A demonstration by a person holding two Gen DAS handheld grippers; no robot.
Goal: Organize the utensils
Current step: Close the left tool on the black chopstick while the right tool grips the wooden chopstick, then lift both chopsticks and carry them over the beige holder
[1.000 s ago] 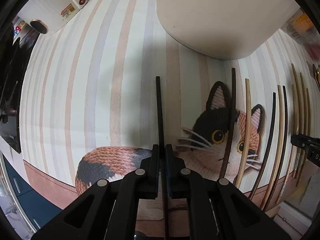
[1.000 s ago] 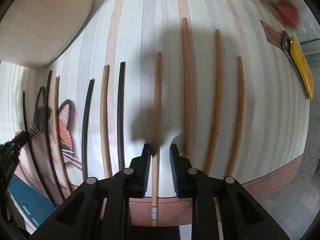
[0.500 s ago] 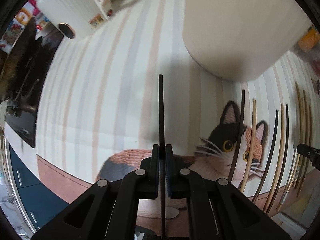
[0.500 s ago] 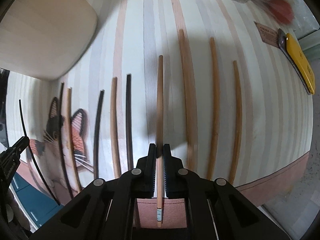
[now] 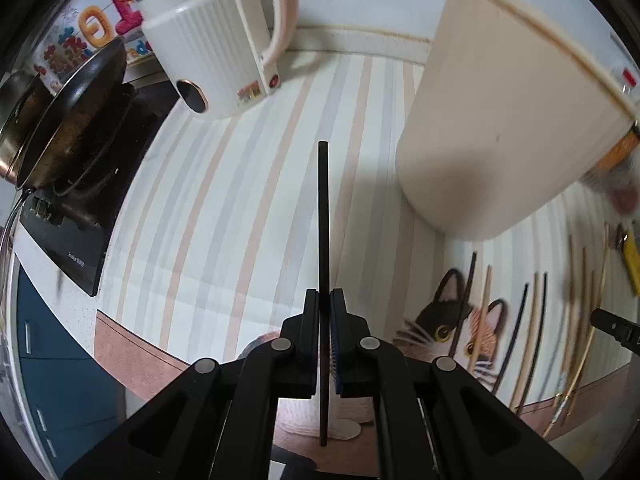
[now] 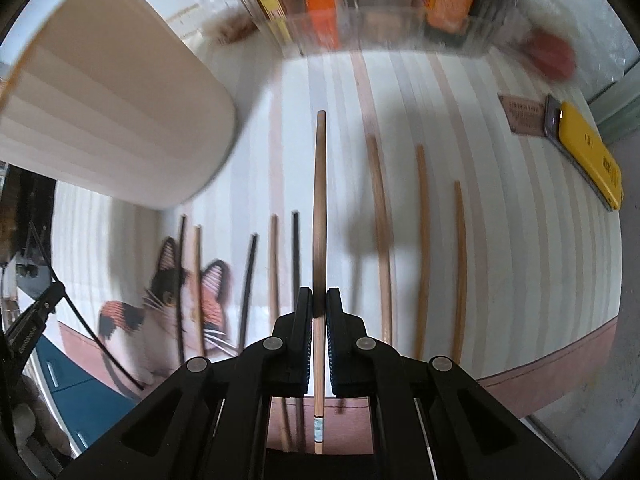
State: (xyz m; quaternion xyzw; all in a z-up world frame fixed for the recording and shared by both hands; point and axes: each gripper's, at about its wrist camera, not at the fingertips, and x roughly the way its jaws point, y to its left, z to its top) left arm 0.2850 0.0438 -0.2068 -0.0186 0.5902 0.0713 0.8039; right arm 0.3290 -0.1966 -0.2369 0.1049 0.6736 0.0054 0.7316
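A: Left gripper (image 5: 324,312), clamped tight on a black chopstick (image 5: 323,216), stick running straight up the centre of the left wrist view. Clear of the striped mat (image 5: 224,208) below, tip ending above bare stripes.

B: And the right gripper (image 6: 319,304)?

A: Pressed shut on a light wooden chopstick (image 6: 319,208), centre of the right wrist view, labelled end poking out low between the arms.

B: Room on the sides?

A: Left wrist view: broad bare stripes from centre to left, ending at the mat's brown border (image 5: 120,344) lower left, then the speckled counter edge and blue cabinet front (image 5: 52,360). Black stove (image 5: 80,216) with a pan (image 5: 68,120) at far left, white kettle (image 5: 216,48) at top. Beige container (image 5: 500,128) crowding the upper right, close beside the black stick's tip.

B: Remaining sticks?

A: Right wrist view: three wooden chopsticks (image 6: 420,248) lying parallel right of centre, five mixed dark and wooden chopsticks (image 6: 274,264) left of centre, some over the cat print (image 6: 168,292). Open stripes beyond the right-hand three, up to a yellow box cutter (image 6: 592,160) at the right edge. Blurred clear bins (image 6: 360,0) along the top.
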